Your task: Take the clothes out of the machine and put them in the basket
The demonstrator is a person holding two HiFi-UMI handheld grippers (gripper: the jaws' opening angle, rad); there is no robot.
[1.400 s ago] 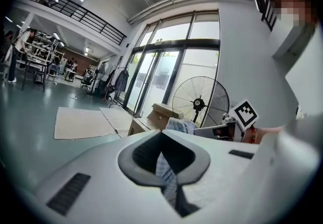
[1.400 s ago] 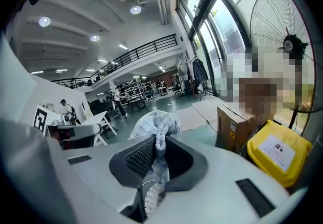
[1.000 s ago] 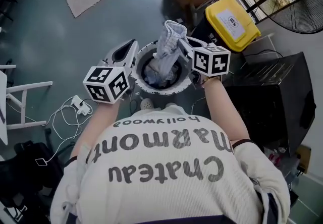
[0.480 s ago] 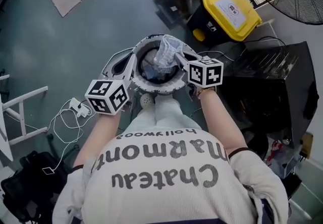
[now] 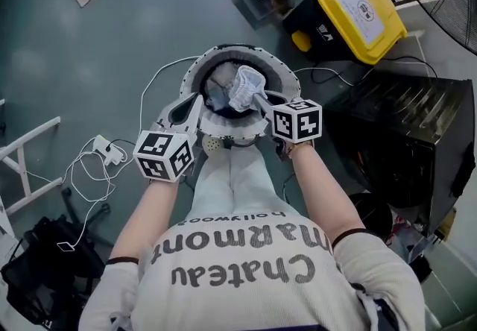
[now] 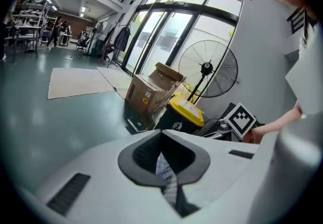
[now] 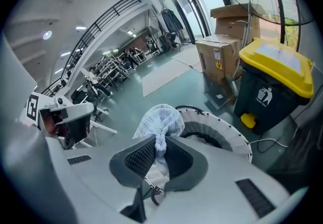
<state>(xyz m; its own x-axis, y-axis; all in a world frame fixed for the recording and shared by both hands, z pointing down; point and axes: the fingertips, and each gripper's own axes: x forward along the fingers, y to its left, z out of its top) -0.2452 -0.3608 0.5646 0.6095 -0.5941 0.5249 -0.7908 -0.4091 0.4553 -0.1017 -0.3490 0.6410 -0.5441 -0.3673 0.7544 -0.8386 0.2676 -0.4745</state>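
Lower now: right gripper (image 5: 255, 100) and garment (image 5: 245, 85) near round tub (image 5: 285, 76)

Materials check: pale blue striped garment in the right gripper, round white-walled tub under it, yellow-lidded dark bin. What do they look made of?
Pale blue striped garment: soft, thin woven or knit cloth, matte; it bunches and gathers where pinched. Round white-walled tub: the wall looks like fine mesh or ribbed plastic, can't tell which. Yellow-lidded dark bin: moulded plastic, smooth with a slight sheen.
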